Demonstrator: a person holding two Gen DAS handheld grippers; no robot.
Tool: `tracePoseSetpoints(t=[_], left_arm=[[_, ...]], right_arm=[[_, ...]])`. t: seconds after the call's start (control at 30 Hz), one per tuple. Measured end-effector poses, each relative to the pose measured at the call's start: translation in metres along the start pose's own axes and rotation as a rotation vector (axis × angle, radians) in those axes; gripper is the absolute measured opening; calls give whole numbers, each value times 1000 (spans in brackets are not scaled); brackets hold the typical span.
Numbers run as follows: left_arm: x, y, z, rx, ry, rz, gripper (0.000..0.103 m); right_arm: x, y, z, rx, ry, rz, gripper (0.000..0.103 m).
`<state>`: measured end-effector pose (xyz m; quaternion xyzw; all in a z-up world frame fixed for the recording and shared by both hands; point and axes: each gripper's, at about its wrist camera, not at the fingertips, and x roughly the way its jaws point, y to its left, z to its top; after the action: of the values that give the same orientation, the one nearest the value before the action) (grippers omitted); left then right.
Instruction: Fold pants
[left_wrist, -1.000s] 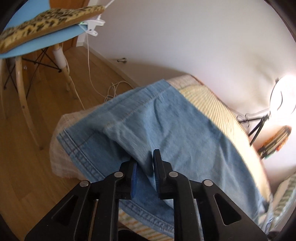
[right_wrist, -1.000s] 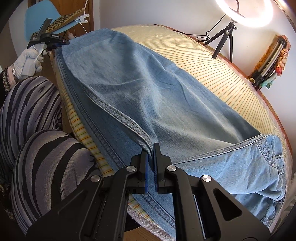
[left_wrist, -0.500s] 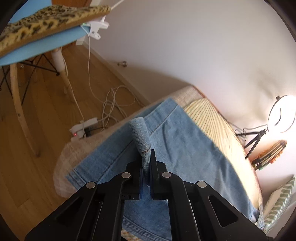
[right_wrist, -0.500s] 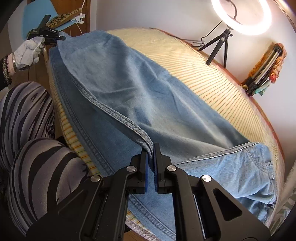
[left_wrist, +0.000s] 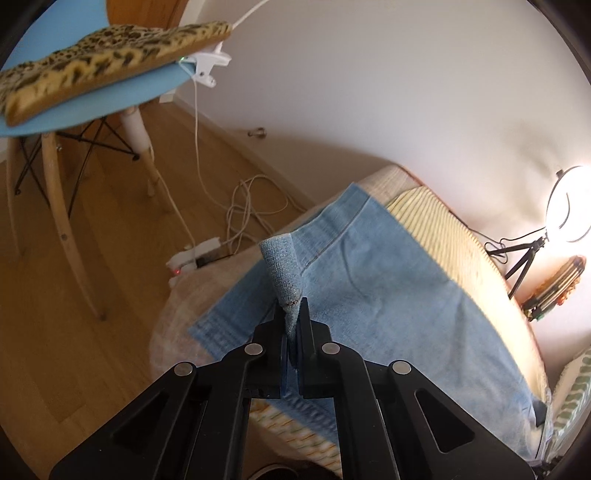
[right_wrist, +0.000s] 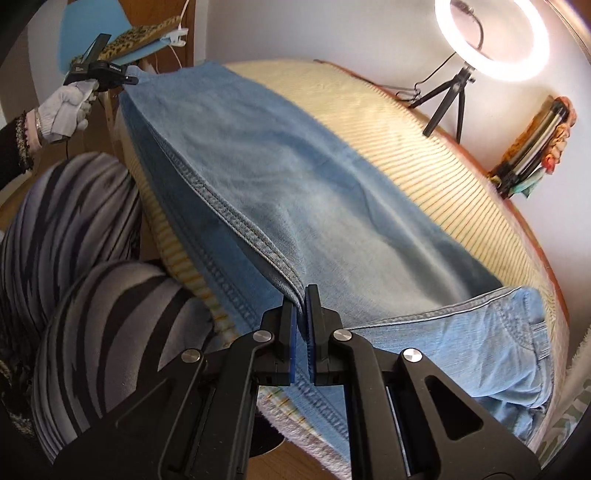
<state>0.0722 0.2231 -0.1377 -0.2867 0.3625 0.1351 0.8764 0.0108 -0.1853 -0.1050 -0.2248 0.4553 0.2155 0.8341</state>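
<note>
Light blue denim pants (right_wrist: 303, 192) lie stretched across a yellow striped bed cover (right_wrist: 406, 129), waist end at the lower right. My right gripper (right_wrist: 301, 295) is shut on the seamed side edge of the upper leg, lifting it off the leg below. In the left wrist view my left gripper (left_wrist: 291, 310) is shut on the hem corner of the pants (left_wrist: 369, 295), a denim tip sticking up between the fingers. Far off in the right wrist view the left gripper (right_wrist: 129, 79) pulls that hem end, held by a white-gloved hand (right_wrist: 66, 109).
A person's legs in striped trousers (right_wrist: 92, 295) press against the bed's near edge. A blue chair (left_wrist: 96, 99) with a leopard-print cushion (left_wrist: 99, 62) stands on the wooden floor beside cables and a power strip (left_wrist: 199, 253). A ring light on a tripod (right_wrist: 487, 37) stands behind the bed.
My left gripper closed on the hem corner and drew it up and away from the bed's end, pulling the leg taut. The right gripper kept its hold with little movement.
</note>
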Motion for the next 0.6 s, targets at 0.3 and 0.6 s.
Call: tracePoseSetpoints(t=[0.3,0.6], left_arm=[[6,-1,-6,34,17,48,7],[-12,13,-7,27,33,78,25]], right_arm=[[9,-6,-8,35,16,40,5],[19,-19,-18,165,23,119,8]])
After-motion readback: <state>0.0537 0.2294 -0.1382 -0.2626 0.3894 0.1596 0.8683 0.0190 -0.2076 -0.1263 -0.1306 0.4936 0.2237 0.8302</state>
